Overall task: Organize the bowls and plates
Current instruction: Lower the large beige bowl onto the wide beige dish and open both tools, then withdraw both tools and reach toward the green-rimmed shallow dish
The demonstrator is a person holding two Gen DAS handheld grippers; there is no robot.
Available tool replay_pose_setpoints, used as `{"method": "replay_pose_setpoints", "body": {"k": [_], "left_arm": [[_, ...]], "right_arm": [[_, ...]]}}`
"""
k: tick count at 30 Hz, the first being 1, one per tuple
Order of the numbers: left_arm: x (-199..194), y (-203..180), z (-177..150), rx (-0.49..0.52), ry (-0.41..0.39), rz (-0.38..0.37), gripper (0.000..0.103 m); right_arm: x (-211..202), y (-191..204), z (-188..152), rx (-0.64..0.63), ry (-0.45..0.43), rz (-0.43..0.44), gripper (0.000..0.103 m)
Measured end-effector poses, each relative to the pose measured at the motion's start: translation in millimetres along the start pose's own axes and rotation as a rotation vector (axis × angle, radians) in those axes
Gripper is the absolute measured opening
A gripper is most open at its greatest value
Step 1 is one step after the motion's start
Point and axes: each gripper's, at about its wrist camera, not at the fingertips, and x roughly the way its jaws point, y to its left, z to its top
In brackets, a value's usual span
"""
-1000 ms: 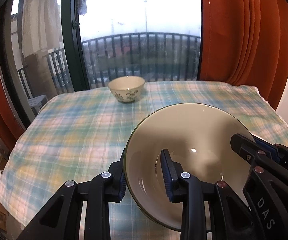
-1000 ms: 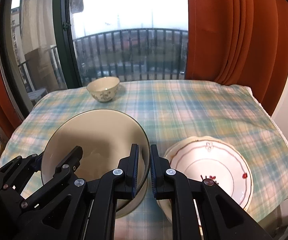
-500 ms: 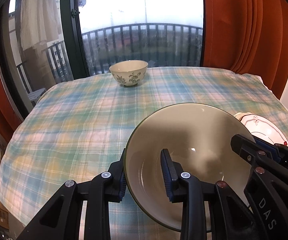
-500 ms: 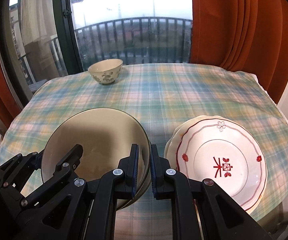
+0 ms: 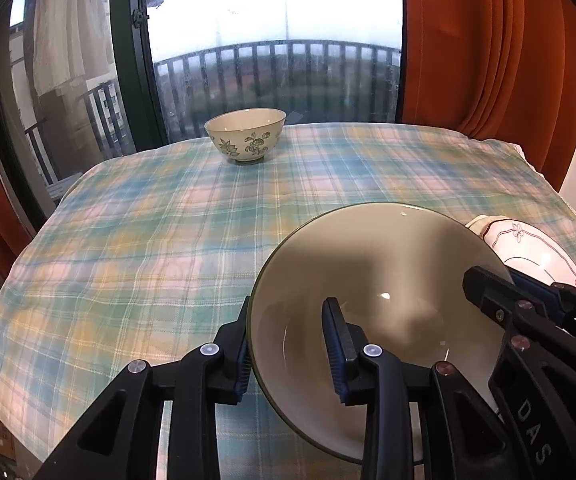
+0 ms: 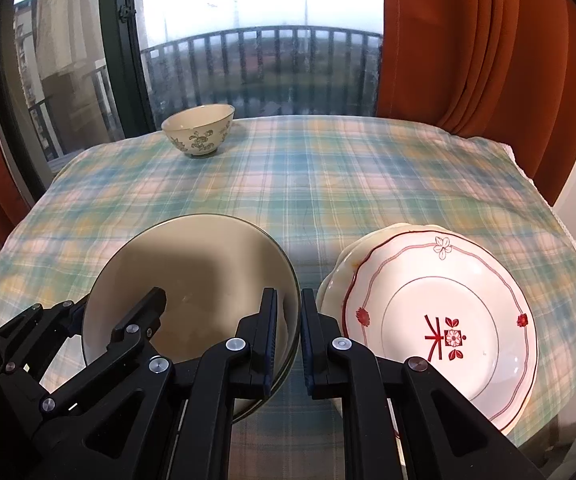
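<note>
In the lower half of the frame, the left gripper (image 5: 289, 344) straddles the near left rim of a wide, shallow beige ceramic bowl with a thin dark green edge (image 5: 387, 280), one blue-padded finger outside the wall and one inside. At lower right, the right gripper (image 5: 527, 300) meets the bowl's opposite rim. Behind it at the right edge peeks a white scalloped plate with red line trim (image 5: 527, 244). A small cream bowl with floral print (image 5: 246, 134) stands at upper centre on the blue, yellow and pink plaid tablecloth (image 5: 148, 232).
</note>
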Motion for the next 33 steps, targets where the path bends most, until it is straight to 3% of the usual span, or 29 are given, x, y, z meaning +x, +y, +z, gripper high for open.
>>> {"method": "replay_pose_setpoints", "body": {"k": [2, 4, 8, 10, 11, 19, 23, 33], "left_arm": [[0.0, -0.3, -0.1, 0.006, 0.001, -0.002, 0.035], [-1.7, 1.4, -0.4, 0.004, 0.010, -0.016, 0.037], [-10.0, 5.7, -0.8, -0.010, 0.007, -0.026, 0.070], [-16.2, 7.0, -0.4, -0.016, -0.012, -0.032, 0.071], [-19.4, 6.7, 0.5, -0.014, -0.019, -0.029, 0.073], [-39.8, 11.1, 17.0, -0.016, -0.051, -0.019, 0.074], [-46.6, 17.3, 28.4, -0.001, -0.079, -0.033, 0.084], [-42.4, 36.7, 66.8, -0.015, -0.108, -0.035, 0.092]], "right_arm": [[-0.1, 2.2, -1.5, 0.000, -0.005, 0.002, 0.021], [-1.3, 4.8, -2.7, -0.002, -0.012, 0.014, 0.037], [-6.1, 5.9, -3.4, 0.001, -0.016, 0.048, 0.052], [-10.7, 4.7, -2.9, 0.012, -0.028, 0.044, 0.071], [-13.7, 4.0, -2.7, 0.018, -0.038, 0.044, 0.073], [-36.2, 6.9, 11.1, 0.018, -0.074, 0.050, 0.077], [-47.0, 11.2, 22.1, 0.000, -0.096, 0.043, 0.081], [-46.6, 23.7, 64.5, -0.022, -0.152, 0.058, 0.092]]}}
